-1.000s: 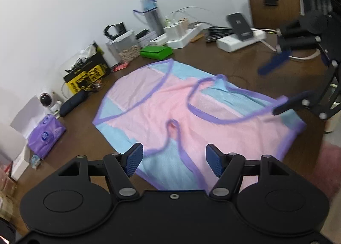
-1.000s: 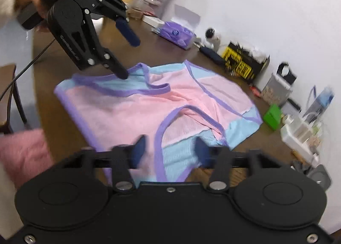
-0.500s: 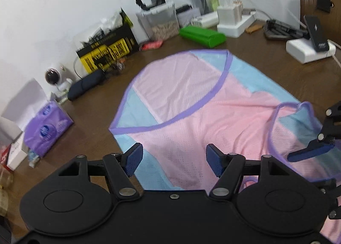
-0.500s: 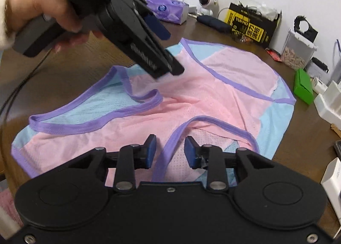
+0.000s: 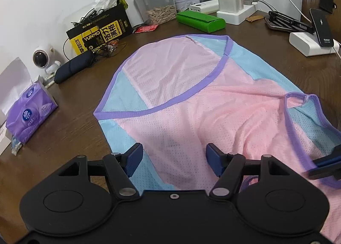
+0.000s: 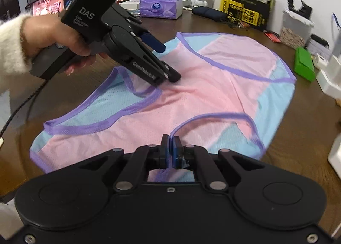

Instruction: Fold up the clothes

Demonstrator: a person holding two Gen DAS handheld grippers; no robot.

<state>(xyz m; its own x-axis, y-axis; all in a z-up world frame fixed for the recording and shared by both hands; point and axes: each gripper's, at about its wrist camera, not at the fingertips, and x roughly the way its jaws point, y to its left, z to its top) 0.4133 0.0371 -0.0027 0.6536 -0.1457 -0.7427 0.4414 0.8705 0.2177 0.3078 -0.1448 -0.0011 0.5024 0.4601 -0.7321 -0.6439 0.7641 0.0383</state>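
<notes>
A pink and light-blue mesh top with purple trim (image 5: 191,103) lies spread on the brown table (image 5: 70,129); it also shows in the right wrist view (image 6: 204,95). My left gripper (image 5: 174,157) is open, low over the pink middle of the top; in the right wrist view (image 6: 168,63) its lower finger tip touches the cloth. My right gripper (image 6: 171,150) is shut on the purple-trimmed edge of an armhole at the near side of the top. Its fingers (image 5: 324,165) show at the right edge of the left wrist view.
Along the wall stand a purple tissue pack (image 5: 32,114), a small white camera (image 5: 40,59), a black-and-yellow box (image 5: 100,32), a clear container (image 5: 157,7), a green case (image 5: 200,21), chargers (image 5: 234,7) and a phone on a stand (image 5: 319,29).
My right gripper has closed on the purple armhole edge. My left gripper has moved lower and further in over the middle of the top, still open.
</notes>
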